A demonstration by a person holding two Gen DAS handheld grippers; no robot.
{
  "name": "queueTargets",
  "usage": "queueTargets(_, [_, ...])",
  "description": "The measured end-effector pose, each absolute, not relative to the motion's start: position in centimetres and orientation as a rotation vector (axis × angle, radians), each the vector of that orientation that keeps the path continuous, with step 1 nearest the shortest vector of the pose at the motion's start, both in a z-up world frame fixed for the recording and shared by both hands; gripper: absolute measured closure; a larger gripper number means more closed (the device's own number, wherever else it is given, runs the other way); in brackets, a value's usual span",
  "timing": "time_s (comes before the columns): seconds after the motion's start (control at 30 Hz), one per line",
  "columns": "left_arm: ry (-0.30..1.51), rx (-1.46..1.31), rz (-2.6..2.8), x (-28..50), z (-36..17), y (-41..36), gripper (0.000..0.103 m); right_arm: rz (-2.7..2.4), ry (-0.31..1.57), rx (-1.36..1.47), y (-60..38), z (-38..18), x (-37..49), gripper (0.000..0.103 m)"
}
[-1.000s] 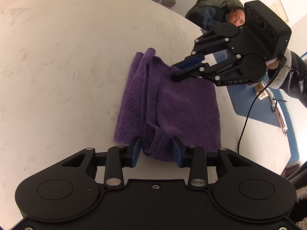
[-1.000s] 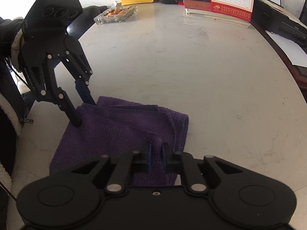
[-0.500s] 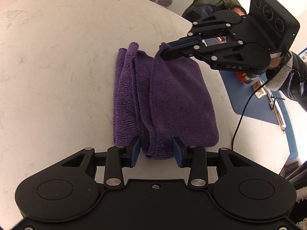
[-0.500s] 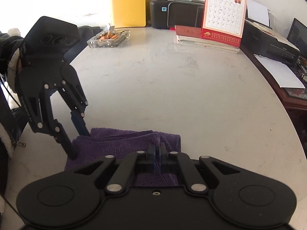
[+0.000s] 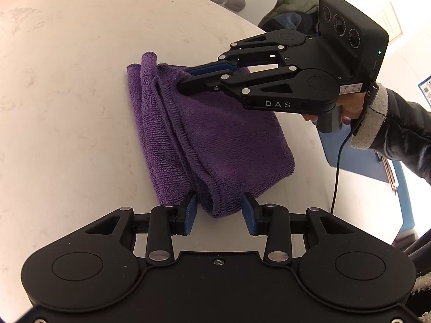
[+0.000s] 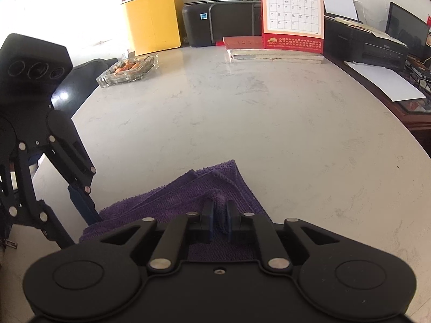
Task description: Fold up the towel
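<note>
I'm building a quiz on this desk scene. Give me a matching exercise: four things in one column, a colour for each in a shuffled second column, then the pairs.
Things:
1. towel
2. box
3. printer
4. table

Colours:
A. black
B. off-white
C. purple
D. yellow

Pairs: 1-C, 2-D, 3-A, 4-B

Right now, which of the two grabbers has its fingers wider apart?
The left gripper: its blue fingers stand wide around the purple towel's near end. The right gripper, opening, shows only a narrow gap.
</note>
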State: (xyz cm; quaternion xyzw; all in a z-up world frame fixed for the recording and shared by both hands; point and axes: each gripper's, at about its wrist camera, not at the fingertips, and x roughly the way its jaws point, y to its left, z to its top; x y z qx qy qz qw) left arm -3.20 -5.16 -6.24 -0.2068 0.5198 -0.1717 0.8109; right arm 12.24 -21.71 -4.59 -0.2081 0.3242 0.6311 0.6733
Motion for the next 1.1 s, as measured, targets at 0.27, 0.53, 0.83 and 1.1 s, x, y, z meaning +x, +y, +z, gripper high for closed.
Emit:
queueTargets(0.27, [1.071,-0.403,-0.388,-4.3,-4.8,-5.3,0.063,1.309,0.660,-0.354,-26.1,1.0,7.5,0.063])
queueTargets(0.53, [1.056,-0.296,-0.455,-4.0,-3.9,-3.6,0.063,1.391,0.633,-0.733,-24.9,-2.3,-3.0,0.058])
queueTargets(0.83, [1.067,-0.234,-0.579,-3.7,-4.6,-2.9,0.063,1.305,0.614,-0.861,-21.9,-4.0,-4.2,0.063])
queueTargets(1.1, [1.067,-0.236,-0.659,-2.1,-5.6,-2.8,0.063,1.245,0.760,-0.614,-22.8,-3.0,-1.1,0.092])
